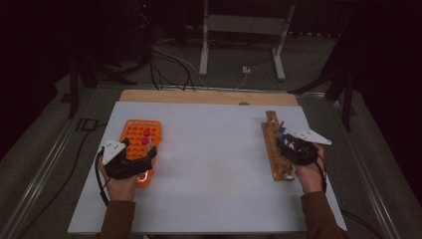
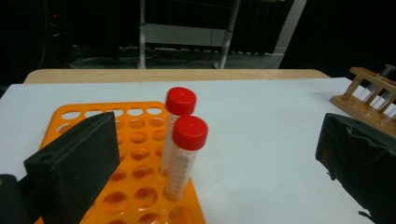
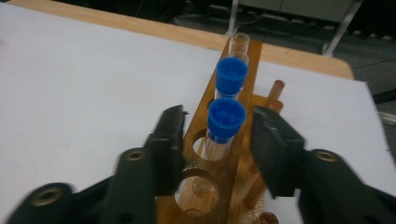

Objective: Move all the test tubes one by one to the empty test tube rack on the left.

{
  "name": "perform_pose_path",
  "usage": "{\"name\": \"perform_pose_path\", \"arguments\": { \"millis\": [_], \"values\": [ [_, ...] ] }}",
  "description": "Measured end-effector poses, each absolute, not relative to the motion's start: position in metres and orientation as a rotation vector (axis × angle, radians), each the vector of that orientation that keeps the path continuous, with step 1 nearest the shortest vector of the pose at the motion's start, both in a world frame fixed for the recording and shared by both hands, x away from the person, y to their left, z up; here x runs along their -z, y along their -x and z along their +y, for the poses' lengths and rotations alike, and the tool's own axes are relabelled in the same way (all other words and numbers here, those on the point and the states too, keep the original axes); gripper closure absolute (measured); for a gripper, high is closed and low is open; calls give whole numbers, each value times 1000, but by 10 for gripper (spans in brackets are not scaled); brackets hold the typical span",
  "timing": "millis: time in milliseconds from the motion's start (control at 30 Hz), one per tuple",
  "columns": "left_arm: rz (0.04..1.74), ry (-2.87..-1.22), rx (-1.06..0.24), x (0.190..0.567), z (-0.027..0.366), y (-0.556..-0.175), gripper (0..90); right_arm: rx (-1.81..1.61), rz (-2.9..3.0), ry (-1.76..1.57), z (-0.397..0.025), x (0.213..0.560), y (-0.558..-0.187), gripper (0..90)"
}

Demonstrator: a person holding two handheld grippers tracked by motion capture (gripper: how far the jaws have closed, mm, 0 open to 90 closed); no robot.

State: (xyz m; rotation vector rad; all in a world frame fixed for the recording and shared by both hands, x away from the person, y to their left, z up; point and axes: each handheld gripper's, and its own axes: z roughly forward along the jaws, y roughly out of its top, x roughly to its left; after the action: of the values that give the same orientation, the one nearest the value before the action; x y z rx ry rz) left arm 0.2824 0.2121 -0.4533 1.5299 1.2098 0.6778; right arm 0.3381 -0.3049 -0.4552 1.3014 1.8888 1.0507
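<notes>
An orange rack point(image 1: 141, 130) point(image 2: 135, 140) lies at the left of the white table, and two clear tubes with red caps point(image 1: 146, 136) point(image 2: 189, 133) stand upright in it. My left gripper point(image 1: 139, 150) point(image 2: 217, 135) hovers over the rack's near end. It is wide open, with the tubes in front of its jaws and untouched. At the right lies a wooden rack point(image 1: 272, 147) point(image 3: 236, 158) point(image 2: 369, 100). Two blue-capped tubes point(image 3: 226, 116) and an uncapped clear tube point(image 3: 239, 42) stand in it. My right gripper point(image 1: 287, 145) point(image 3: 219, 116) is open, one jaw on each side of the nearer blue cap, not touching it.
The white tabletop point(image 1: 214, 164) has a bare stretch between the two racks. A wooden strip point(image 1: 209, 97) runs along its far edge. Beyond it stand a white desk frame point(image 1: 244, 30) and cables point(image 1: 169, 64) on the floor.
</notes>
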Motion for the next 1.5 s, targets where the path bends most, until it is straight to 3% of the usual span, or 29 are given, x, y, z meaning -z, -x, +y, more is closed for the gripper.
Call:
{"name": "perform_pose_path", "arguments": {
  "millis": [233, 1033, 1500],
  "values": [
    [1217, -1502, -685, 453, 214, -278, 4, -1076, 1907, -1343, -306, 461, -348, 751],
    [1141, -1558, -688, 445, 195, -271, 4, -1162, 1763, -1253, -306, 418, -323, 764],
    [978, -1624, -631, 428, 143, -271, 5, -1269, 1857, -1169, -279, 406, -311, 762]
  ]
}}
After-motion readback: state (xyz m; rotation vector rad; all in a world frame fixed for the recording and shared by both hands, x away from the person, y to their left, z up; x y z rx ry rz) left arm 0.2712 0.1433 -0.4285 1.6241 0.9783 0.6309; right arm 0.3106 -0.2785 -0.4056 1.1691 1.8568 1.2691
